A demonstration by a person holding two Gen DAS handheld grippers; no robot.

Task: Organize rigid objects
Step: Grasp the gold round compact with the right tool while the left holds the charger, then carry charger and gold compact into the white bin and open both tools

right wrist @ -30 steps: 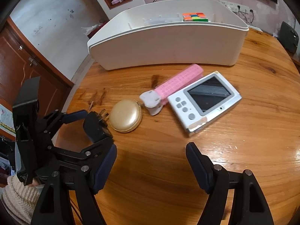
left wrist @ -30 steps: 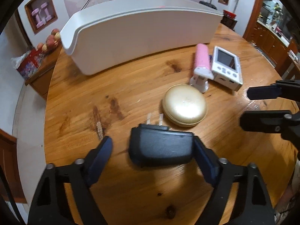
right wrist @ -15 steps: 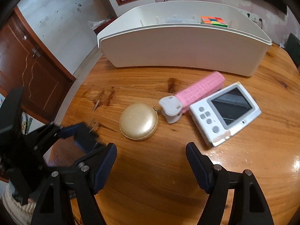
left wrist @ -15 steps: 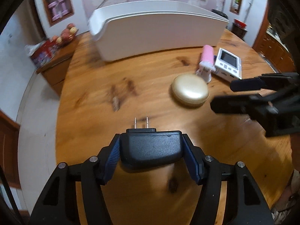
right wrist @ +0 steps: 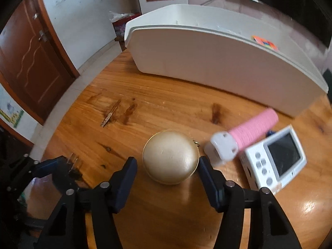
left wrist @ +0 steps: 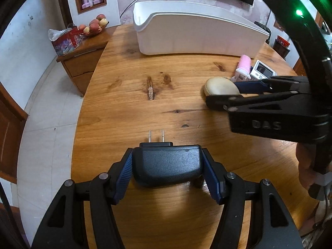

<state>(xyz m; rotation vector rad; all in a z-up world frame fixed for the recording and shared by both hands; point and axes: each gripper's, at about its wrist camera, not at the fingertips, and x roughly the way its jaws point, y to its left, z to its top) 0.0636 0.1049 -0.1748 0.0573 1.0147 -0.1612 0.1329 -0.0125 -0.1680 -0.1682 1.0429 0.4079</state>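
Your left gripper (left wrist: pixel 167 171) pinches the black power adapter (left wrist: pixel 167 166) between both pads, prongs pointing ahead of the fingers, above the wooden table (left wrist: pixel 128 108). To its right, your right gripper (right wrist: pixel 167 171) straddles the gold round case (right wrist: pixel 170 156), which sits on the table. Its jaws have just been closing; the right pad seems to touch the case's edge, the left pad stands a little off, though blur makes this uncertain. Just right of that gripper lie the pink roller (right wrist: pixel 247 137) and white handheld device (right wrist: pixel 276 159). Beyond both grippers stands the white bin (right wrist: pixel 217 62).
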